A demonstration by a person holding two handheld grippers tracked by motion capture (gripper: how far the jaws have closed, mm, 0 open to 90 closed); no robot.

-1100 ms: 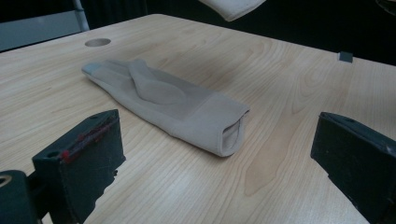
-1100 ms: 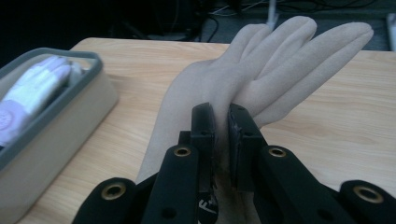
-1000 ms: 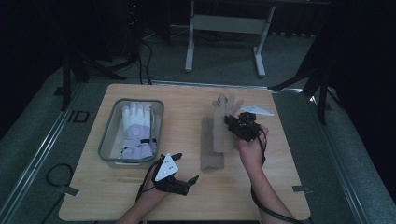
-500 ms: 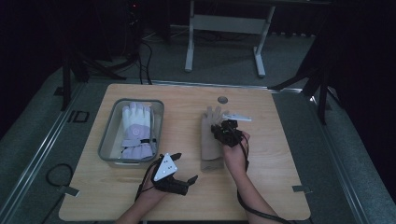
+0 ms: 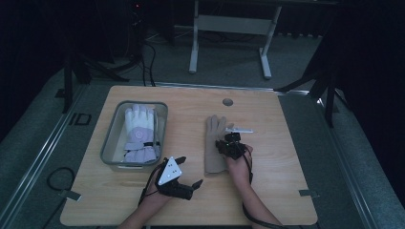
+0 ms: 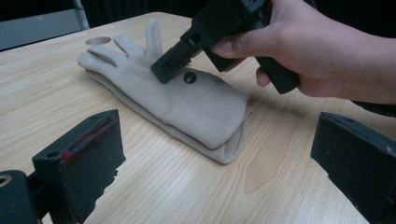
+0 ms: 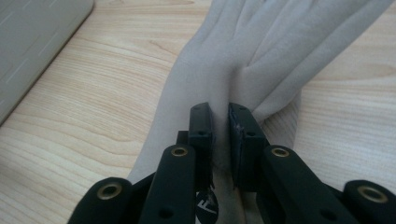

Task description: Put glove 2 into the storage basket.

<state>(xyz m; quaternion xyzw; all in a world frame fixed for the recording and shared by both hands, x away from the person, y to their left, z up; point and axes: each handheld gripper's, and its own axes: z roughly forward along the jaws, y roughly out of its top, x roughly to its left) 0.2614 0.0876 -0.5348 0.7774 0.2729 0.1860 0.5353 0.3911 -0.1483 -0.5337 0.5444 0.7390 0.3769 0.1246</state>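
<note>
A beige glove (image 5: pixel 213 143) lies flat on the wooden table (image 5: pixel 277 157), fingers pointing away from me. My right gripper (image 5: pixel 229 143) sits over the glove's right side, shut on a pinched fold of the beige glove (image 7: pixel 261 51) near the base of its fingers. The right gripper (image 7: pixel 219 123) has both jaws pressed on the fabric. My left gripper (image 5: pixel 184 181) rests near the table's front edge, left of the glove's cuff. In the left gripper view the left gripper (image 6: pixel 217 140) stands wide open and holds nothing, facing the beige glove (image 6: pixel 191 107).
A clear tray (image 5: pixel 107 148) at the left holds a white and lavender glove (image 5: pixel 138 131). The tray's corner (image 7: pixel 37 37) lies near the beige glove. A round hole (image 5: pixel 228 102) is in the table's far side. Dark floor and a stand's legs lie beyond.
My right gripper has drawn the beige glove left and toward me, and the glove has come down flat on the table. The left gripper has stayed put.
</note>
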